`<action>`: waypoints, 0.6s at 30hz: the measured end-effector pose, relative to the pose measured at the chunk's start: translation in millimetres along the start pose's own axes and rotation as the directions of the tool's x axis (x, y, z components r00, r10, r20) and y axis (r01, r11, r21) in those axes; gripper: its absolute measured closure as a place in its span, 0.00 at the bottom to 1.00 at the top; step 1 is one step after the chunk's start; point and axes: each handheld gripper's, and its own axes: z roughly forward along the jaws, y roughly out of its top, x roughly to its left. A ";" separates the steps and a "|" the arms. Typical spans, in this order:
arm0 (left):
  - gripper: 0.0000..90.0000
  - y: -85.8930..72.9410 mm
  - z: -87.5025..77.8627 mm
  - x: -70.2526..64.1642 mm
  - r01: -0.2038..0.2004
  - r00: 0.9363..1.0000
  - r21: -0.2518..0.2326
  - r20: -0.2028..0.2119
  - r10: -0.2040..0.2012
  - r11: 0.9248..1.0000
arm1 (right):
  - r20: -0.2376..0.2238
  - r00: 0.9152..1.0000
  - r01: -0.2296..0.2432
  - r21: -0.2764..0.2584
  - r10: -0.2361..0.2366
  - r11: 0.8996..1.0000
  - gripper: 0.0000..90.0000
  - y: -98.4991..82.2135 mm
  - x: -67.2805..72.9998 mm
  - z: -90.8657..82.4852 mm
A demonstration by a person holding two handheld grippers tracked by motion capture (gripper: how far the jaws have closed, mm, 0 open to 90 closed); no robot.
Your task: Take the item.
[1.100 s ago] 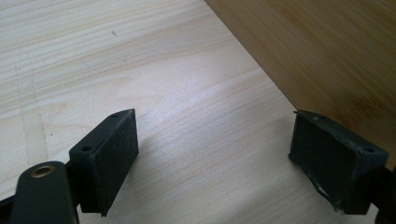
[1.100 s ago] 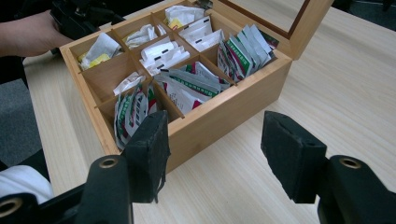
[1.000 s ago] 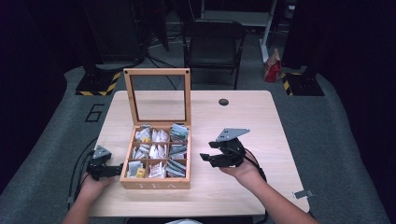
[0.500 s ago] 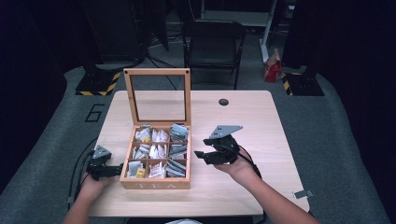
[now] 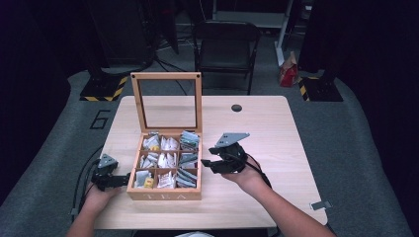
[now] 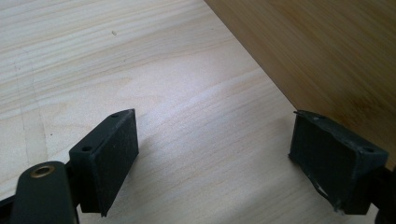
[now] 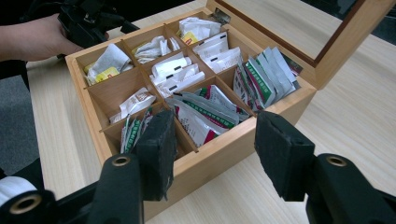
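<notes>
My right gripper [image 5: 207, 163] hovers at the right wall of the open bamboo tea box with glass lid [image 5: 163, 194], jaws half-spread and just narrowing, nothing between them. The green-and-white foil tea sachets [image 7: 205, 114] lie just ahead — leaning on edge, long sides crossing my jaw line, perhaps loosely packed. My left gripper [image 5: 124, 180], jaws wide and empty, rests by the box's left wall.

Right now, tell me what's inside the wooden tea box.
The tea box is split into nine compartments, all holding tea bag packets: white ones, green-printed ones, some with yellow labels. Overlapping packets hide the compartment floors and whatever lies beneath them.
</notes>
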 end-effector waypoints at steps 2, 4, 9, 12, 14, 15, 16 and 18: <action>0.17 0.0 0.0 0.1 -0.001 1.000 0.000 0.000 0.001 1.000 | -0.003 1.000 0.012 -0.002 -0.012 1.000 0.56 0.9 0.7 4.1; 0.17 0.0 0.0 0.1 0.000 1.000 0.000 0.000 0.000 1.000 | -0.009 1.000 0.013 -0.001 -0.013 1.000 0.57 1.2 1.3 6.2; 0.17 0.0 -0.1 0.1 0.000 1.000 0.000 0.000 0.000 1.000 | -0.017 1.000 0.011 0.006 -0.011 1.000 0.59 1.0 4.0 12.1; 0.17 0.0 -0.1 0.2 0.000 1.000 0.000 0.000 0.000 1.000 | -0.024 0.999 0.021 0.009 -0.021 1.000 0.61 0.6 4.7 16.0; 0.17 0.0 0.0 0.1 0.001 1.000 0.000 0.000 -0.001 1.000 | -0.029 0.999 0.023 0.015 -0.023 1.000 0.63 0.2 5.7 18.3; 0.17 0.0 0.0 0.1 0.001 1.000 0.000 0.000 -0.001 1.000 | -0.032 0.999 0.022 0.018 -0.022 1.000 0.63 -0.1 6.3 19.5; 0.17 0.0 -0.1 0.2 0.000 1.000 0.000 0.000 0.000 1.000 | -0.035 0.999 0.038 0.021 -0.037 0.999 0.63 -0.3 5.8 20.1; 0.17 0.0 0.0 0.1 0.001 1.000 0.000 0.000 -0.001 1.000 | -0.039 0.998 0.040 0.027 -0.039 0.999 0.64 -1.1 6.9 22.6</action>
